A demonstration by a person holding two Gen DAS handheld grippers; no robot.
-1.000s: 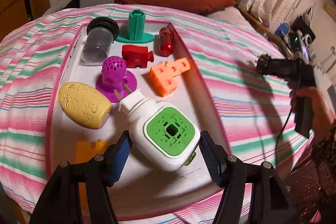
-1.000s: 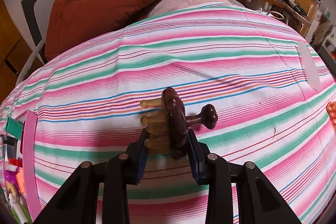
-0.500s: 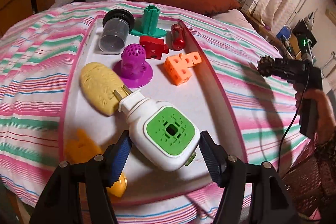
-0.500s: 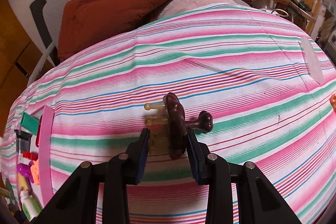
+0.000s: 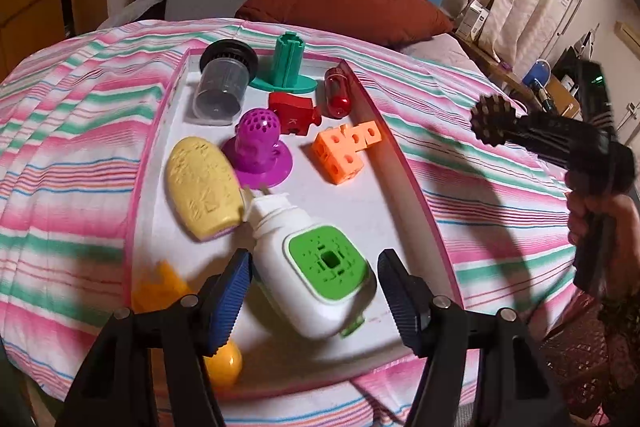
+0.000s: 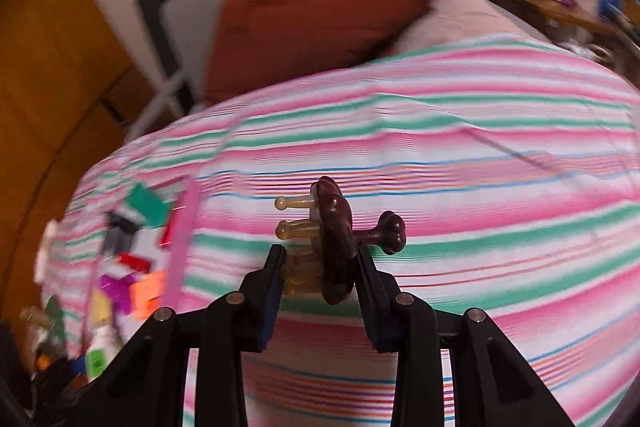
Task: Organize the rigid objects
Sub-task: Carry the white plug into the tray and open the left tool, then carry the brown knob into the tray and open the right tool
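Observation:
A white tray (image 5: 400, 179) with a pink rim lies on the striped cloth and holds several toys. My left gripper (image 5: 314, 289) stands over the tray's near end, its jaws around a white plug-in device with a green face (image 5: 320, 271); the right pad is clear of the device, so it is open. My right gripper (image 6: 318, 273) is shut on a dark brown knobbed brush with amber pegs (image 6: 336, 239) and holds it above the cloth, right of the tray (image 6: 182, 239). The brush also shows in the left wrist view (image 5: 494, 125).
In the tray are a yellow oval piece (image 5: 202, 187), a purple dome (image 5: 258, 151), an orange block (image 5: 346, 151), a red piece (image 5: 294, 113), a green stand (image 5: 288, 67) and a grey cup (image 5: 224, 87). A rust cushion (image 5: 340, 7) lies behind.
The left gripper has pulled back toward the tray's near end and its right jaw now stands clear of the white device. The right gripper has swung left toward the tray, still holding the brush.

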